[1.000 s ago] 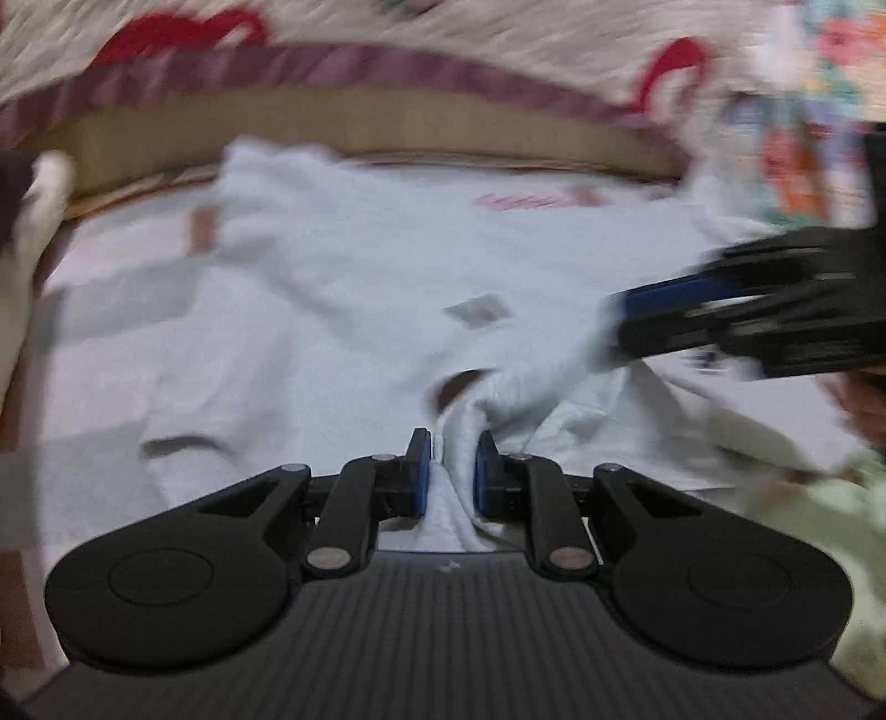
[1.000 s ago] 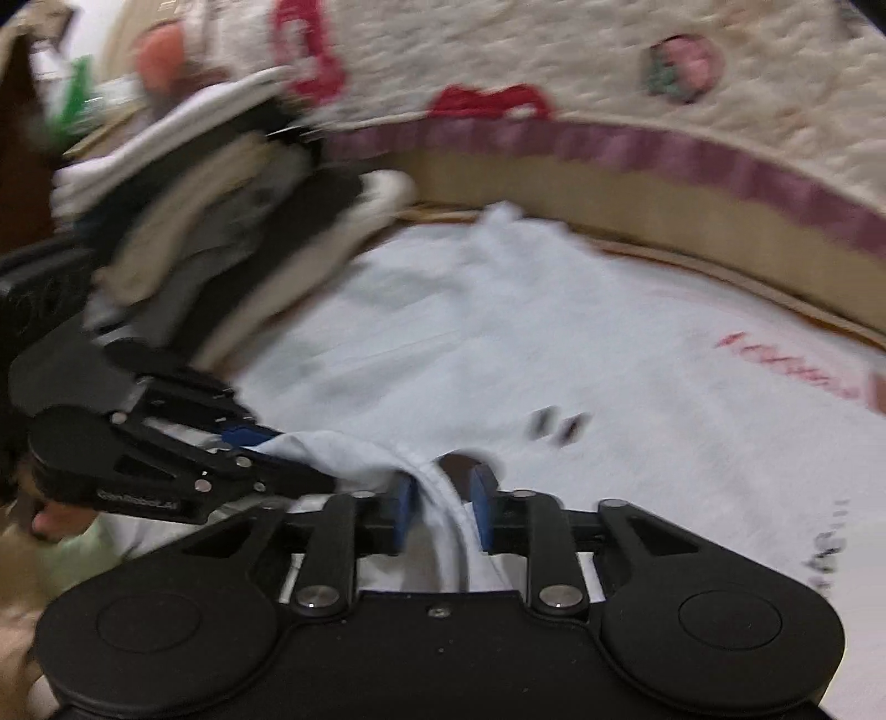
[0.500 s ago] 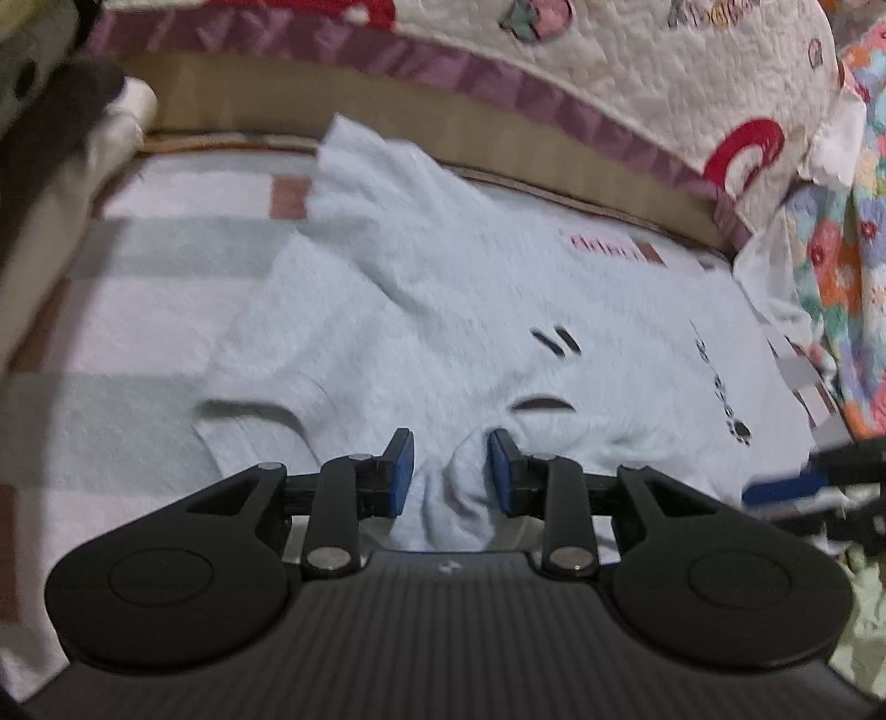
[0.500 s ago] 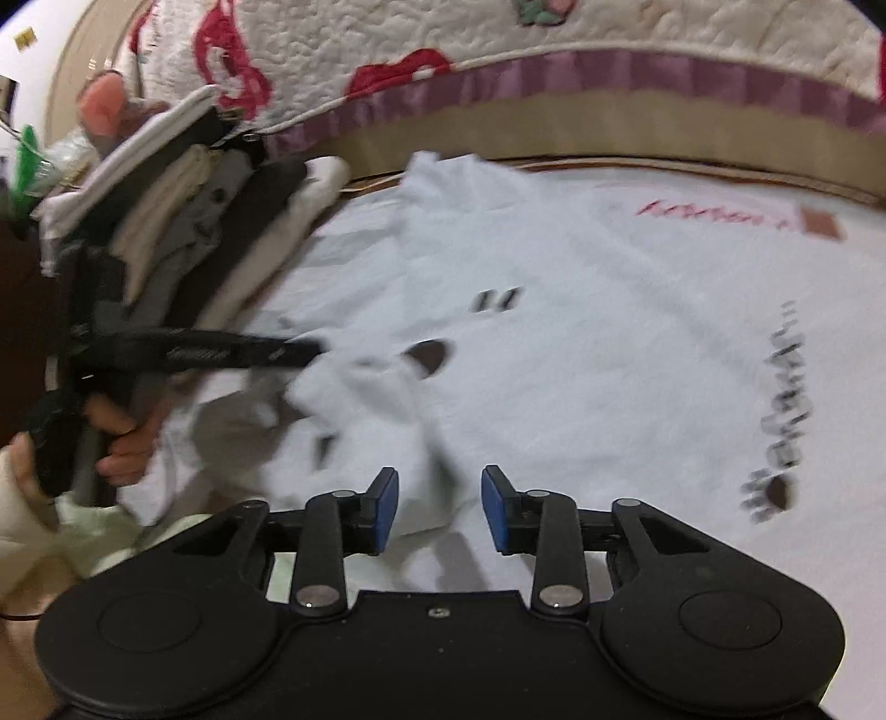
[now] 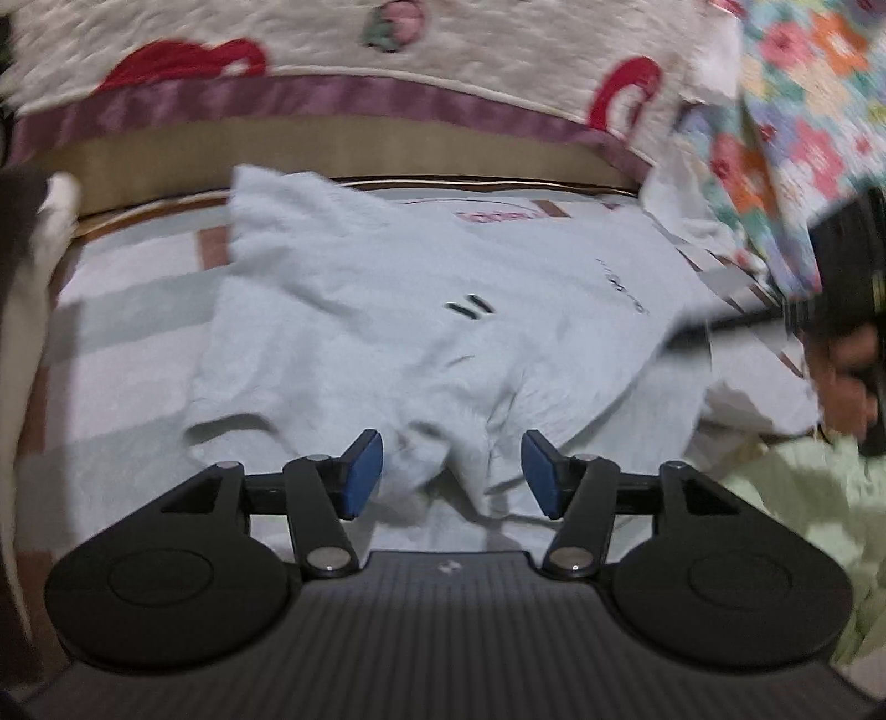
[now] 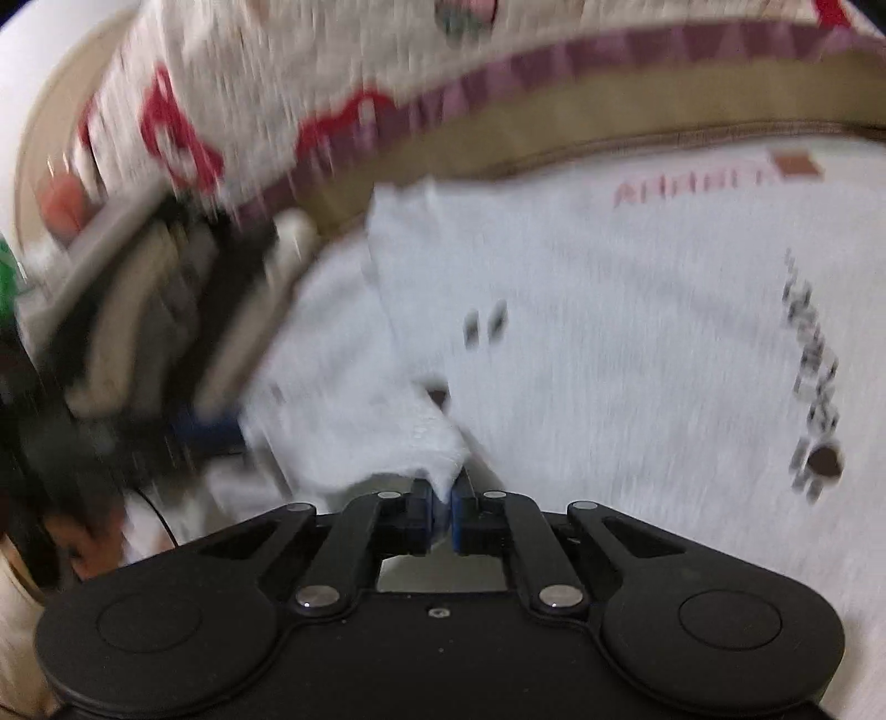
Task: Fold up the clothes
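White T-shirt (image 5: 421, 310) spread on a bed, one gripper pinching its edge.

The shirt lay partly flat on a striped sheet (image 5: 127, 310), bunched at the near edge, below a quilted cover (image 5: 310, 50) with red shapes. The left gripper (image 5: 451, 471) stood wide, pads either side of a fabric ridge, gripping nothing. The right gripper (image 6: 441, 501) was clamped on a fold of shirt, probably to lift it for a fold. Red lettering and dark print on the shirt were too blurred to read. A stack of clothes (image 6: 166, 288) sat beside it.
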Demonstrator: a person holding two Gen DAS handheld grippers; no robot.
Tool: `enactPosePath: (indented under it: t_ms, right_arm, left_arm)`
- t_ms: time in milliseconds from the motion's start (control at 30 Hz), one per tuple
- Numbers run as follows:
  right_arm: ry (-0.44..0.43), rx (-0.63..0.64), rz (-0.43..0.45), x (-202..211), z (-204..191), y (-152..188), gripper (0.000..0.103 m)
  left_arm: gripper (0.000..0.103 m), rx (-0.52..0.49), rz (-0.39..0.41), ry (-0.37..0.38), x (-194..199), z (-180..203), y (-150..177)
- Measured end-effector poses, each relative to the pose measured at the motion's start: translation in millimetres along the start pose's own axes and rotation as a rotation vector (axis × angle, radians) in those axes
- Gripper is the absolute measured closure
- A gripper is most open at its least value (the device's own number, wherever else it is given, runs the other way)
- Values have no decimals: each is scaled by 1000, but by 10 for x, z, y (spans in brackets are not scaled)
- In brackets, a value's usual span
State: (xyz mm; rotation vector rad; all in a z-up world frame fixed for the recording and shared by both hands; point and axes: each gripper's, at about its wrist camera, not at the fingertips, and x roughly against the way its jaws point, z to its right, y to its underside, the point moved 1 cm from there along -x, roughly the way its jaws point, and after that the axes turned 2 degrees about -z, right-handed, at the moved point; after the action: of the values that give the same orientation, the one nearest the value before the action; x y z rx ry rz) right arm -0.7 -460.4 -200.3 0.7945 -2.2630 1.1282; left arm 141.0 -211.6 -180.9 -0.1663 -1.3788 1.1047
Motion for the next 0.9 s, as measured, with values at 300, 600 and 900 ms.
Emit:
enactPosePath:
  t_ms: [300, 600, 900]
  right_arm:
    - [24, -42, 131, 319, 79, -422, 95]
    - [409, -23, 110, 203, 536, -520, 83]
    - [98, 235, -45, -83, -168, 6, 60]
  left_arm:
    - [40, -90, -68, -33, -267, 233, 135]
    - [41, -16, -71, -155, -359, 71, 165]
    - [41, 75, -36, -140, -317, -51, 124]
